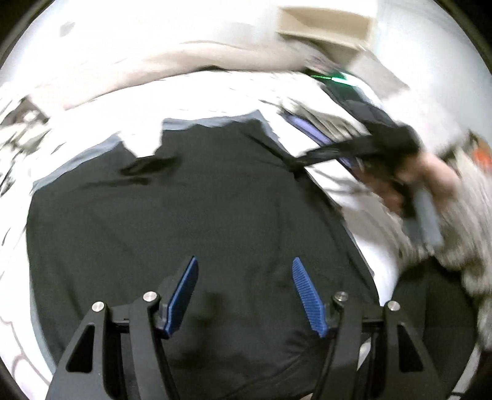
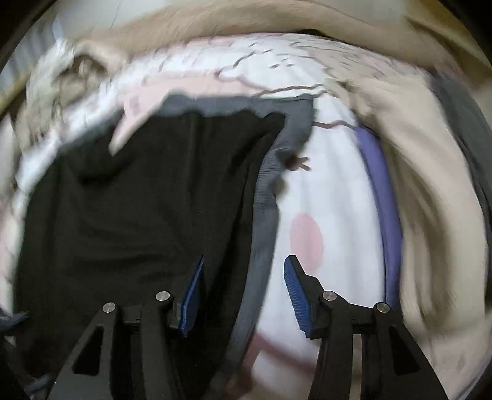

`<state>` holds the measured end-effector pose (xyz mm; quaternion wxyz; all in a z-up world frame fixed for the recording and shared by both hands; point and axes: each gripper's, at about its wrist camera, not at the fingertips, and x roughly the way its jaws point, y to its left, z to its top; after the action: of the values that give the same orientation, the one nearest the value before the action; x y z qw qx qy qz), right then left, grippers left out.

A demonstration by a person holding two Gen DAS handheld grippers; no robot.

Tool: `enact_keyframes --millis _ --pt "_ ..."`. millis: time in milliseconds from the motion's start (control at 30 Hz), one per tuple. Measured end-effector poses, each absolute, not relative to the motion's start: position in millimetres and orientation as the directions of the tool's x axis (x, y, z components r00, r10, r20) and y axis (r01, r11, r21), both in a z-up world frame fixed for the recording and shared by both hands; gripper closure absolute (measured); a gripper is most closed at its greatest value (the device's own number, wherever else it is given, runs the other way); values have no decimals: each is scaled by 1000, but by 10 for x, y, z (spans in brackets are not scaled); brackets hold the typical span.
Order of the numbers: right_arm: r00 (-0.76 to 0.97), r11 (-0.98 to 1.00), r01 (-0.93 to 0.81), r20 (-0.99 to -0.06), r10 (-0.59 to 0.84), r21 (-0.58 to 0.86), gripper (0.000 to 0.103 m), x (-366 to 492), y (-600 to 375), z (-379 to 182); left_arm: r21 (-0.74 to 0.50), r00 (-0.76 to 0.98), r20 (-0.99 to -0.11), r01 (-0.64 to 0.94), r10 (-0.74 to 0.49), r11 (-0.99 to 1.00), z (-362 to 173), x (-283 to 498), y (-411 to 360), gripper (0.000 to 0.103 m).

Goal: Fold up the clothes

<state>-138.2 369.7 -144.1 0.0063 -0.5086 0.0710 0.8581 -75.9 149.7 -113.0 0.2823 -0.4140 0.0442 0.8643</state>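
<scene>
Here, I have a black garment (image 1: 172,221) spread flat on the bed (image 2: 332,197), both grippers above it with nothing held.

I see dull, dark cloth lying over a grey layer (image 2: 267,197) that peeks out along its far and right edges; the far edge is ragged, with a notch showing pale sheet. Its long axis seems to run away from me, toward the beige bedding (image 2: 215,24) at the head. To the right of the garment the white sheet lies bare up to a purple strip (image 2: 384,197); elsewhere blur hides the margins. My left gripper (image 1: 244,295) hangs with jaws apart over the black cloth. My right gripper (image 2: 244,295) straddles the grey edge, jaws parted and empty.
</scene>
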Motion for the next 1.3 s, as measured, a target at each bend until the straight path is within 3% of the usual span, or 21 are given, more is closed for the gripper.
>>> enact_keyframes --millis 233,400,633,767,900,1067,1267,1300 --pt "-456 -981 54 -869 -191 187 53 -664 3216 -1258 -210 -518 -782 -304 346 -929 -1227 -720 1049 40" --pt "-346 -987 7 -926 -150 158 53 -412 3119 -1623 -40 -483 -863 -228 149 -973 -1468 -567 1056 40" --pt "-421 -915 -136 -858 -294 380 52 -125 3498 -1495 122 -496 -868 -224 5 -967 -1600 -327 1228 39" --pt "-406 -886 -159 -847 -344 436 52 57 3573 -1545 102 -492 -871 -195 7 -975 -1606 -269 1143 39" --pt "-396 -866 -141 -829 -395 480 52 116 3502 -1658 0 -479 -875 -129 62 -992 -1535 -246 963 39" --pt "-398 -848 -77 -796 -456 525 53 118 3351 -1656 -9 -524 -850 -96 58 -995 -1438 -232 961 37" --pt "-380 -824 -57 -775 -505 564 54 116 3319 -1734 -70 -673 -728 -118 132 -991 -1125 -119 976 31" --pt "-374 -807 -60 -763 -528 588 59 114 3331 -1756 -81 -696 -699 -149 163 -986 -1071 -79 1009 28"
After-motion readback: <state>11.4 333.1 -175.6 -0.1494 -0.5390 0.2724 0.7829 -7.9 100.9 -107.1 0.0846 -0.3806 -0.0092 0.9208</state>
